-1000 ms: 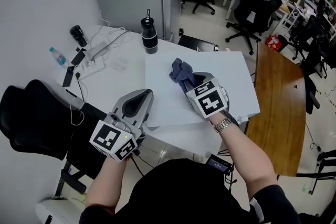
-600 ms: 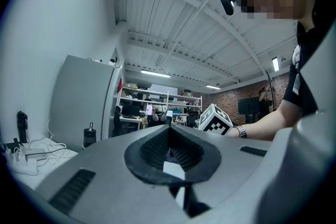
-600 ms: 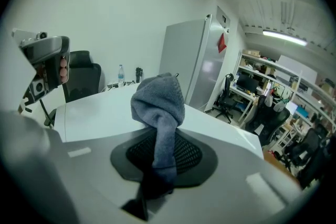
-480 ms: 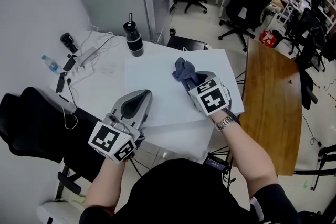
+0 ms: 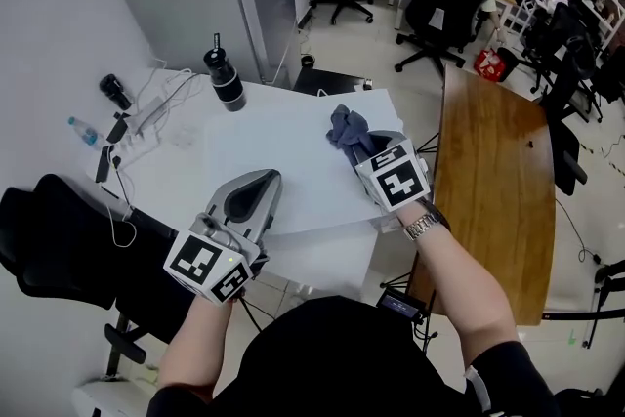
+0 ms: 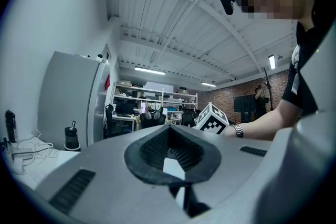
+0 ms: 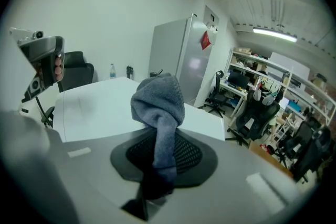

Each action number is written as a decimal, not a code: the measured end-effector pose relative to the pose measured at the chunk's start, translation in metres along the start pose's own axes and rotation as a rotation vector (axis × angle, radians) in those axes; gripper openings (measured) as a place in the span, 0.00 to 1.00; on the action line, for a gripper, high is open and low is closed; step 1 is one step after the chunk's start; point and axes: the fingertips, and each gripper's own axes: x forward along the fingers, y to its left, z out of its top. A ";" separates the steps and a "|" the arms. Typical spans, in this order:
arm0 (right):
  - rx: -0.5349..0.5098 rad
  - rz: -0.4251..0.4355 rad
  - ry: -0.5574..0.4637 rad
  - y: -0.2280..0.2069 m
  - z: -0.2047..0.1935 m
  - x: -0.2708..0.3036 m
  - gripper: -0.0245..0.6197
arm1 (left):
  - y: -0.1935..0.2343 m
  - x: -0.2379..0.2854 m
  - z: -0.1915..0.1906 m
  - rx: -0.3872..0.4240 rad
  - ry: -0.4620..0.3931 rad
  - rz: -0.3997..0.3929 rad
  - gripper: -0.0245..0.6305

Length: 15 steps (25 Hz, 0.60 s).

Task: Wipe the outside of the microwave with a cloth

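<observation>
right tongs (image 5: 361, 144) clamp the grey cloth (image 5: 346, 125), bunched over the white microwave (image 5: 273, 156) top on the desk (image 5: 176, 173); left tongs (image 5: 260, 179) pressed together, empty, by its front-left edge.

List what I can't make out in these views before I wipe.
Whether the cloth touches the microwave top: in the head view the right gripper covers the contact; in the right gripper view the bunched cloth blocks it.
The microwave door and controls: the head view shows only its top.
The bottle label: head view, too small.
</observation>
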 end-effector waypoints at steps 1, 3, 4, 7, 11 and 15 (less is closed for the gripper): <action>0.004 -0.004 -0.002 -0.006 -0.003 -0.002 0.15 | -0.004 0.004 0.000 0.002 0.003 -0.002 0.04; 0.012 -0.012 -0.009 -0.016 -0.008 -0.007 0.15 | -0.011 0.010 -0.001 0.005 0.009 -0.007 0.04; 0.016 -0.017 -0.013 -0.022 -0.010 -0.009 0.15 | -0.014 0.014 -0.002 0.007 0.013 -0.009 0.04; 0.025 -0.032 -0.033 -0.038 -0.016 -0.015 0.15 | -0.023 0.022 -0.004 0.011 0.025 -0.014 0.04; 0.041 -0.051 -0.050 -0.057 -0.025 -0.022 0.15 | -0.033 0.032 -0.006 0.017 0.035 -0.016 0.04; 0.060 -0.068 -0.067 -0.075 -0.036 -0.027 0.15 | -0.043 0.042 -0.010 0.023 0.048 -0.015 0.04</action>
